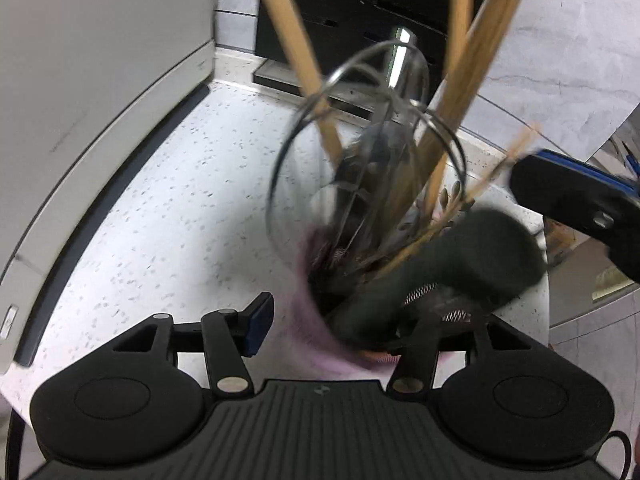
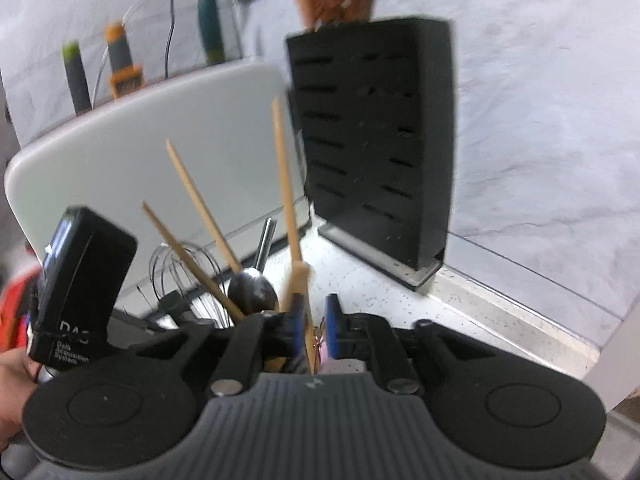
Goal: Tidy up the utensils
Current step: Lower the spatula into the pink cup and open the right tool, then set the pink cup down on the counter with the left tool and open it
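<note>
Two tools crowd one holder (image 1: 304, 320) here, and the coming move turns on my right tool (image 2: 310, 330) and the wooden stick (image 2: 286, 200) standing between its blue pads (image 2: 332, 328). That stick rises almost straight up ahead of the tool, leaning slightly left — its long axis runs away from me toward the black knife block (image 2: 376, 140). The pads sit just beside the stick on either side; with the blur I cannot tell whether they already pinch it or only bracket it.

My left tool (image 1: 332, 320) is spread wide around the pale pink holder, one blue pad (image 1: 258, 324) plain on the left side, the other hidden behind the holder's contents. It looks to be steadying the holder, though contact is not clear.

Inside the holder stand a wire whisk (image 1: 360, 120), a metal spoon (image 2: 254, 290), a dark-handled mesh strainer (image 1: 460, 256) and several more sticks (image 1: 292, 40), all fanned outward. The right tool is far nearer the bracketed stick, so I judge that arm should do the work.

Room is tight to the left, where the other sticks, whisk and left rig's black box (image 2: 80, 284) stand close. To the right the speckled counter (image 2: 460, 312) lies open up to the knife block and wall. A white appliance (image 2: 160, 152) closes off the back left — so straight up, or up and right, is the safest path.
</note>
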A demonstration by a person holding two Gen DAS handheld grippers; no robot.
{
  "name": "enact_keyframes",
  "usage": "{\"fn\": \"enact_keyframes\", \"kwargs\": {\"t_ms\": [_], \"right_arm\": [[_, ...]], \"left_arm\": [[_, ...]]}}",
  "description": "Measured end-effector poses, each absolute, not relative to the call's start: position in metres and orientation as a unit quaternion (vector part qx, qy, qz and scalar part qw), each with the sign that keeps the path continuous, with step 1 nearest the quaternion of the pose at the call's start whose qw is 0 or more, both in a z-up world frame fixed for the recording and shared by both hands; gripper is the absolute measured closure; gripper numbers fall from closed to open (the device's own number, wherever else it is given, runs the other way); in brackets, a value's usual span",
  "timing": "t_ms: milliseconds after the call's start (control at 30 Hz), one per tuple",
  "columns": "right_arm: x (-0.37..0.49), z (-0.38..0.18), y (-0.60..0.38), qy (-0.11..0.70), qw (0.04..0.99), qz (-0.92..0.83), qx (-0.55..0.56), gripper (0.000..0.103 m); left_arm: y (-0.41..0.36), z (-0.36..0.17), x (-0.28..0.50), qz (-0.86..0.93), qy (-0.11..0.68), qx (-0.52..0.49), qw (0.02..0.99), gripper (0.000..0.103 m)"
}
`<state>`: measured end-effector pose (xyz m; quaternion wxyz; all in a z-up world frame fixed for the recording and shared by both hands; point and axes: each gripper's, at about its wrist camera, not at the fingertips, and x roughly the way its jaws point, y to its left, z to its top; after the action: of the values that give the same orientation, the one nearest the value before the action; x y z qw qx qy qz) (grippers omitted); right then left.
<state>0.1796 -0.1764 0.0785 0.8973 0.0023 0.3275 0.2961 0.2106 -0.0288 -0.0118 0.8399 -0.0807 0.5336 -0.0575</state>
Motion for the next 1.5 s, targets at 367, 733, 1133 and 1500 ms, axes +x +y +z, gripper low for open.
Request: {"fn": "enact_keyframes", "kwargs": {"t_ms": [367, 733, 1133, 1500], "right_arm": [[0.155, 0.087, -0.205, 0.278, 0.91, 0.293, 0.092, 0.047], [0.123, 0.09, -0.212, 0.254, 0.938, 0.21, 0.106, 0.003], [0.081, 0.066, -0.179, 0.26, 0.952, 0.157, 0.041, 0.003], [0.083, 0.05, -0.181, 0.307, 0.944, 0.114, 0.051, 0.003]], "left_arm": [[-0.006, 0.045, 0.158, -0.082, 0.401, -0.062, 0.91, 0.02], [0.001, 0.052, 0.11, -0.023, 0.36, -0.026, 0.932, 0.006], [-0.01, 0.044, 0.093, 0.024, 0.368, -0.012, 0.929, 0.0], [-0.014, 0.042, 0.093, 0.03, 0.379, -0.004, 0.925, 0.0]]}}
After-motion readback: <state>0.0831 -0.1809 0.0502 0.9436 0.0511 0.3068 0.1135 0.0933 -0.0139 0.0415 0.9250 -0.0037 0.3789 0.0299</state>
